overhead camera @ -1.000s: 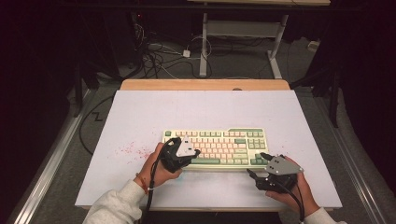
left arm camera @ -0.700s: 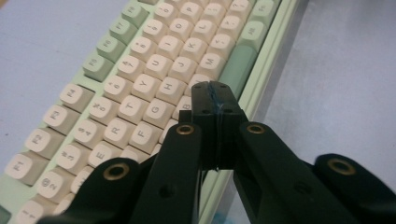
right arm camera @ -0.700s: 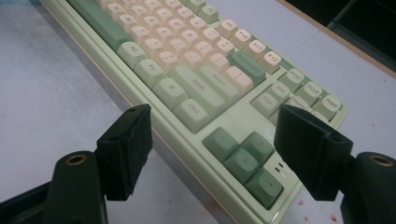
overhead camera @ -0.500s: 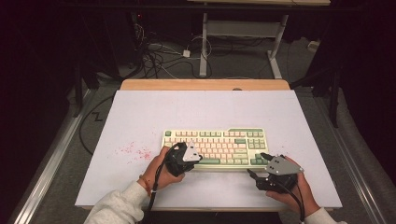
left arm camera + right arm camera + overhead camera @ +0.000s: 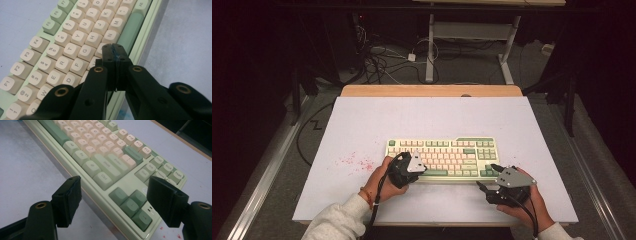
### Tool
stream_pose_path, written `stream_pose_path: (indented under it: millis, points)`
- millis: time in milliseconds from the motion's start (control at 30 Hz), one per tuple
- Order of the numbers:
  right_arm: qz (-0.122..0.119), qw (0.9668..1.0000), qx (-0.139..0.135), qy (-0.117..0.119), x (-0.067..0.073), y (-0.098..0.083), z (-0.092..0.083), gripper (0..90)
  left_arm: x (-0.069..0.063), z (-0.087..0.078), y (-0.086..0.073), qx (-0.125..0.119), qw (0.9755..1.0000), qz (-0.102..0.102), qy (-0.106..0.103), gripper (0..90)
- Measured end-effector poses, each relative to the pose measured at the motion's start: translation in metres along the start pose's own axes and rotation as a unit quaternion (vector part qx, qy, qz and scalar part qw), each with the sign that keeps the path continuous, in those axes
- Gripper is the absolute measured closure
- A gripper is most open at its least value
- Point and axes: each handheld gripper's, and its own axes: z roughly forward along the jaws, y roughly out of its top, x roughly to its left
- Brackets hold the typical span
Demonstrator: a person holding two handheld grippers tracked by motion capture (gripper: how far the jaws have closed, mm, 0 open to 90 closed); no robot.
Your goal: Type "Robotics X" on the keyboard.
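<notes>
A cream and green keyboard (image 5: 447,152) lies on the white table (image 5: 427,117), a little right of the middle. My left gripper (image 5: 418,166) hovers over its front rows. In the left gripper view its jaws are shut (image 5: 115,50) with nothing between them, tips just above the letter keys (image 5: 75,47) beside the green space bar (image 5: 131,28). My right gripper (image 5: 486,176) sits at the keyboard's near right corner. Its jaws stand open (image 5: 115,187), one on each side of that corner by the arrow keys (image 5: 131,203), and the pads do not touch it.
Red specks (image 5: 357,161) stain the table left of the keyboard. A wooden strip (image 5: 432,90) runs along the far edge. Beyond it are floor cables (image 5: 382,60) and white desk legs (image 5: 430,55). Bare table lies behind and to the left of the keyboard.
My left gripper has crept slightly to the right over the keyboard's front rows. The right gripper and the keyboard have stayed put.
</notes>
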Motion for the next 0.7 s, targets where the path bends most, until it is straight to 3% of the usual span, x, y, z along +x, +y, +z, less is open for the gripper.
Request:
stream_pose_path:
  millis: [100,200,367,533,700]
  points:
    - [-0.001,1.0000,0.001,0.001,0.000,0.000,0.000,28.5,-0.002,0.006,-0.002,0.014,0.9999,0.005,-0.005,86.8]
    - [-0.002,1.0000,0.002,0.002,0.001,0.000,0.000,28.5,-0.002,0.004,0.000,0.013,0.9999,0.006,-0.006,86.9]
    - [-0.001,1.0000,0.001,0.001,0.000,0.000,0.000,28.5,0.002,-0.011,0.003,-0.018,0.9998,-0.003,0.003,85.3]
    - [-0.001,1.0000,-0.001,-0.001,-0.001,0.000,-0.001,28.5,0.007,-0.017,0.000,-0.026,0.9996,-0.008,0.011,82.1]
    - [0.002,1.0000,-0.002,-0.003,-0.002,0.000,-0.002,28.6,0.012,-0.023,-0.006,-0.036,0.9987,-0.015,0.032,70.2]
